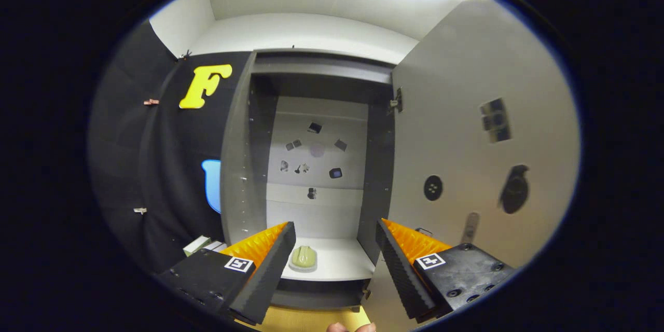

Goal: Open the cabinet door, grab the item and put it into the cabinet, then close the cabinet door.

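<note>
One cabinet (316,166) stands ahead of the hand-held gripper (336,246), with its single door (467,155) swung wide open to the right. Inside, one pale shelf (337,264) carries one item (304,257), a small greenish rounded thing that lies just ahead of the left finger and sits on the left part of the shelf. The cabinet's back wall (316,155) bears about nine small dark stickers, too small to make out. The inner face of the door carries four more marks: a squared patch high up, a round one, a larger dark oval one, and a thin pale strip lower down. The hand-held gripper's two fingers are spread wide apart and hold nothing. A light box (199,245) lies to the left of the cabinet, beside the left finger.
</note>
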Demonstrator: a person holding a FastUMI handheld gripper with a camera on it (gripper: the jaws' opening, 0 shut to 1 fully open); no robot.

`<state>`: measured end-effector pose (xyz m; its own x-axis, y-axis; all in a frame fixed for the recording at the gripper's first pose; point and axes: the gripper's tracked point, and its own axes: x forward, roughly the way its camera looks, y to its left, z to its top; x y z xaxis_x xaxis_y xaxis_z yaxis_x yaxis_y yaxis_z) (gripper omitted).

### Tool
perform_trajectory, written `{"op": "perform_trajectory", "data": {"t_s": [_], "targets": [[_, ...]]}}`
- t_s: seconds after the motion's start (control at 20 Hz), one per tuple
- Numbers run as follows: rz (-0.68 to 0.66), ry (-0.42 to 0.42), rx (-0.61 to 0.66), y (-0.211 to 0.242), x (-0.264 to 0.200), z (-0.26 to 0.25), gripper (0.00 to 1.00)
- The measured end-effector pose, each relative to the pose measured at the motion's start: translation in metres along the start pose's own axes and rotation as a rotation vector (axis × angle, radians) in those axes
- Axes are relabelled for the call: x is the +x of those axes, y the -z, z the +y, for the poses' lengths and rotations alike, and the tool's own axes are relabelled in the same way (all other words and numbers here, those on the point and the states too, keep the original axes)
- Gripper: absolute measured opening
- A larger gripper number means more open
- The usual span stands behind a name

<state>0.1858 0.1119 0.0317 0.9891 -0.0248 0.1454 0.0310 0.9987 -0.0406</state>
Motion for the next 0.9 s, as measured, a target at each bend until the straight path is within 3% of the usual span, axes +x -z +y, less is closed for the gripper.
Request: {"op": "perform_trajectory", "data": {"t_s": [0.5,0.7,0.9], "targets": [[0.035,0.039,-0.029,0.004,-0.137,-0.08,0.98],[0.062,0.097,-0.054,0.018,-0.18,-0.122,0.98],[0.092,0.224,-0.083,0.029,-0.204,-0.185,0.98]]}}
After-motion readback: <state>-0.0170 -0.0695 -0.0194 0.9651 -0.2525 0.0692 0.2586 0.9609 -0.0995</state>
